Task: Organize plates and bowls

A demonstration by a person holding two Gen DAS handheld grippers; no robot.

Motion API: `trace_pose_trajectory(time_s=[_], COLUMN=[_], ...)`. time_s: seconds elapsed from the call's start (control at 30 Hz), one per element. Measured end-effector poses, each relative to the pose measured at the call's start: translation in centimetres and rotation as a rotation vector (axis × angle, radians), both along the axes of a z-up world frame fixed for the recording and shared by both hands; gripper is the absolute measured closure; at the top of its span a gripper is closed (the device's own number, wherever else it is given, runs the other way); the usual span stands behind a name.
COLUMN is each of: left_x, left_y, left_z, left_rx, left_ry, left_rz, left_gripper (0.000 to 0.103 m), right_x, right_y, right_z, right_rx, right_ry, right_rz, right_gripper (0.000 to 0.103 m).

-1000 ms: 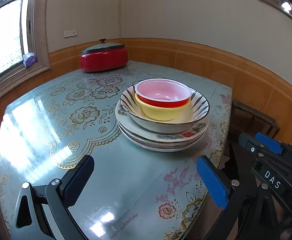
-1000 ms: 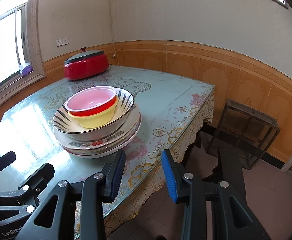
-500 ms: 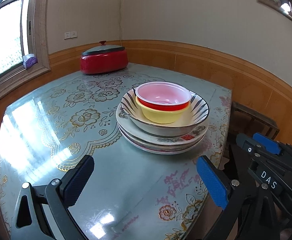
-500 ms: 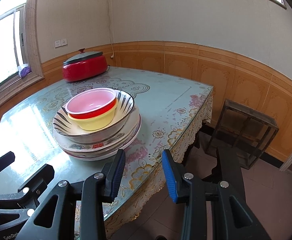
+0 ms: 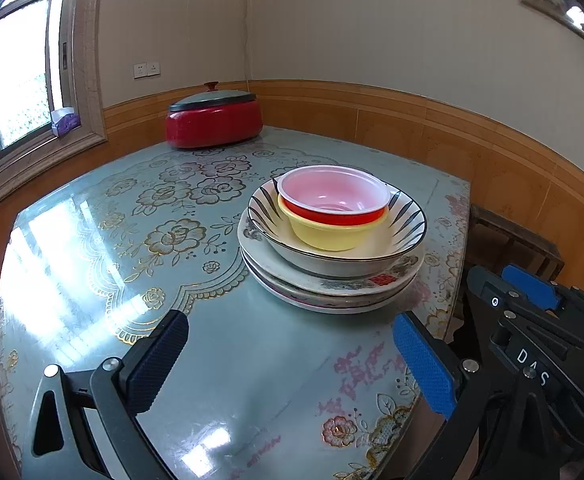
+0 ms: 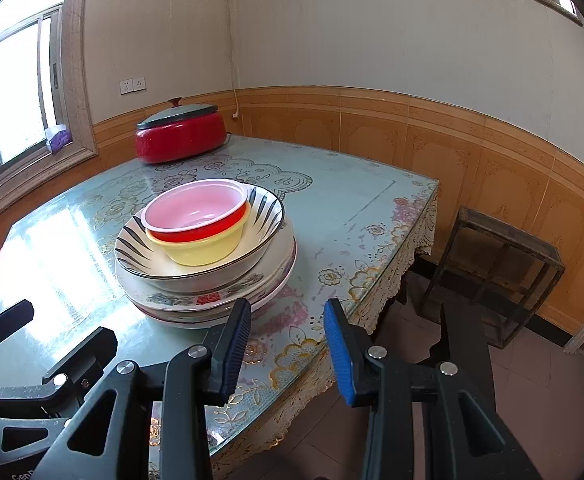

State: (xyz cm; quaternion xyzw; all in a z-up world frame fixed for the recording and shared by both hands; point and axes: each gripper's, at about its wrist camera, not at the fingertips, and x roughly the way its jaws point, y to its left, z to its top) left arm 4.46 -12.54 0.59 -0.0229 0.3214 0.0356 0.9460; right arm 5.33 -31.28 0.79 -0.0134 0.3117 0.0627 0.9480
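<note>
Red and yellow bowls (image 5: 334, 216) nest in a striped bowl (image 5: 404, 236) atop plates (image 5: 332, 292), centre frame. Both the left gripper (image 5: 288, 360) and right gripper (image 6: 288, 344) gape empty, low in frame.

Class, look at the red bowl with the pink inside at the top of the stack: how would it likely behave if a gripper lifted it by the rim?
The red bowl looks like thin plastic, so it is probably light and its rim may flex. It sits nested in the yellow bowl, which might cling and lift too. Its glossy wall could be slippery.
</note>
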Motion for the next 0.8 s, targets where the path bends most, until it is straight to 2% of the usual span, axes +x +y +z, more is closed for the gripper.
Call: trace_pose_trajectory(time_s=[0.8], left_x=[0.2], left_y=[0.05], left_z=[-0.03], left_rx=[-0.013], left_ry=[-0.003], left_rz=[-0.001], left_gripper=[0.0], right_x=[0.0], right_y=[0.14], right_z=[0.02], right_rx=[-0.006], right_ry=[-0.004], right_rz=[-0.003], right_gripper=[0.065])
